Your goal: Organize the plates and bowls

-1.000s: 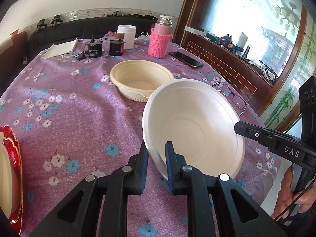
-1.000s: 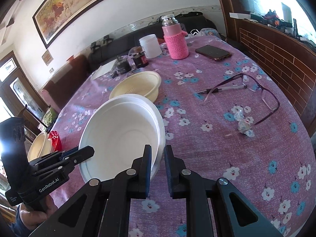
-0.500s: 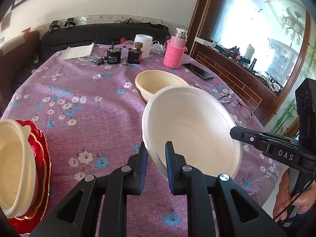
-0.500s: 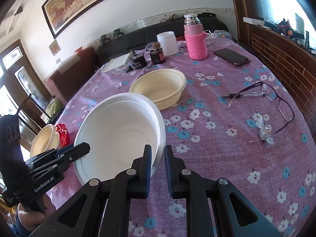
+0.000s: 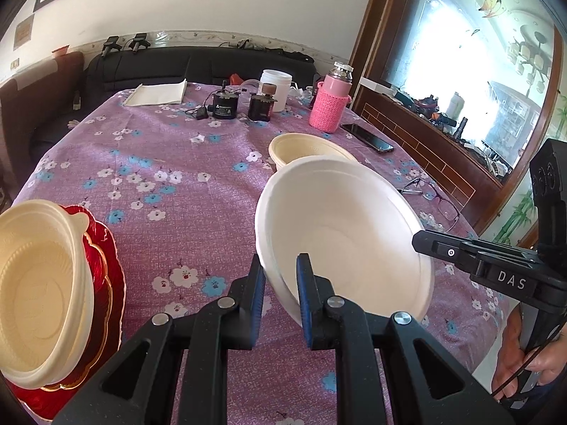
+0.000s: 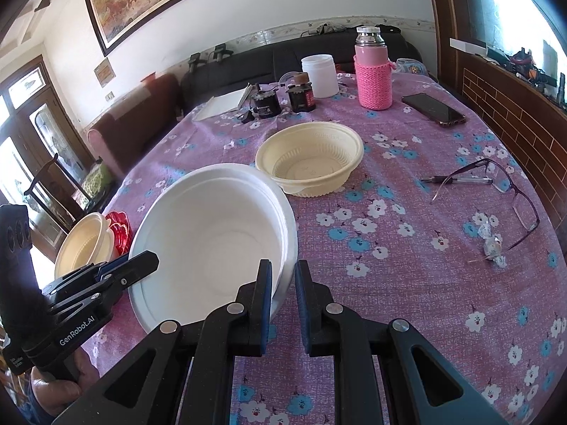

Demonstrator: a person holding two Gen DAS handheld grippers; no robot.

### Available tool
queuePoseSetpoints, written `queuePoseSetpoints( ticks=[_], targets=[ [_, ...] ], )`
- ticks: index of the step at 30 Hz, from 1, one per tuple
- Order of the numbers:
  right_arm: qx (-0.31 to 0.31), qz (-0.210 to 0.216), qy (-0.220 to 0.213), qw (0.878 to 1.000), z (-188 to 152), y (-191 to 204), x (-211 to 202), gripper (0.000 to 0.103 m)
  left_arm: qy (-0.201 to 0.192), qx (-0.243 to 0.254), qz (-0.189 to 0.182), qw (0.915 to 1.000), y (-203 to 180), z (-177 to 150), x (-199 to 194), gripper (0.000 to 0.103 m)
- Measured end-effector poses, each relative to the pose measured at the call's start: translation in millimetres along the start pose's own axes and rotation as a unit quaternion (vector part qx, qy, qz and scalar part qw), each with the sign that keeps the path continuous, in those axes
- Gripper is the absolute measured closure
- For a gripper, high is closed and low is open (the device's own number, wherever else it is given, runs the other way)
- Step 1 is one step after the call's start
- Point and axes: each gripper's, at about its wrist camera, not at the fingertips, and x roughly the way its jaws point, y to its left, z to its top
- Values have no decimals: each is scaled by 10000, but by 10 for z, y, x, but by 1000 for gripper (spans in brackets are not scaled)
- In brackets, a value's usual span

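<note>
A big white bowl (image 5: 340, 226) (image 6: 216, 241) hangs above the purple flowered tablecloth, held from both sides. My left gripper (image 5: 281, 276) is shut on its near-left rim, and my right gripper (image 6: 283, 279) is shut on its right rim. In the left wrist view the right gripper's fingers (image 5: 460, 251) reach the bowl's far right edge. A cream bowl (image 5: 308, 148) (image 6: 312, 157) rests on the table behind it. At the table's left edge another cream bowl (image 5: 35, 283) (image 6: 83, 248) sits on a red plate (image 5: 102, 283) (image 6: 120, 233).
At the back stand a pink flask (image 6: 374, 71), a white jar (image 6: 320, 76) and two small dark jars (image 6: 301, 97). A phone (image 6: 432, 108), glasses (image 6: 503, 191), a pen (image 6: 460, 179) and a wrapped sweet (image 6: 492, 248) lie to the right. A hand (image 5: 524, 368) grips the right handle.
Both grippers have carried the white bowl leftward across the table. The cream bowl on the red plate has come further into view at the left; the other cream bowl has dropped behind.
</note>
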Motion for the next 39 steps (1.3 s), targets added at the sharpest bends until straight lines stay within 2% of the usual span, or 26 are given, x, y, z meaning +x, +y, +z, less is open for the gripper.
queuePoseSetpoints(
  ticks=[12, 21, 34, 39],
  targets=[
    [-34, 7, 45, 10000, -43, 134, 9, 88, -105, -21, 96, 9999, 41, -55, -119, 87],
    [42, 276, 20, 9996, -137, 151, 5, 88, -76, -31, 291, 9995, 52, -175, -230, 86],
    [331, 285, 232, 9988, -279, -78, 176, 86, 240, -74, 156, 9996, 7, -256, 115, 85],
    [480, 488, 268, 9973, -319, -150, 238, 86, 281, -68, 197, 9994, 10, -302, 162, 84]
  ],
)
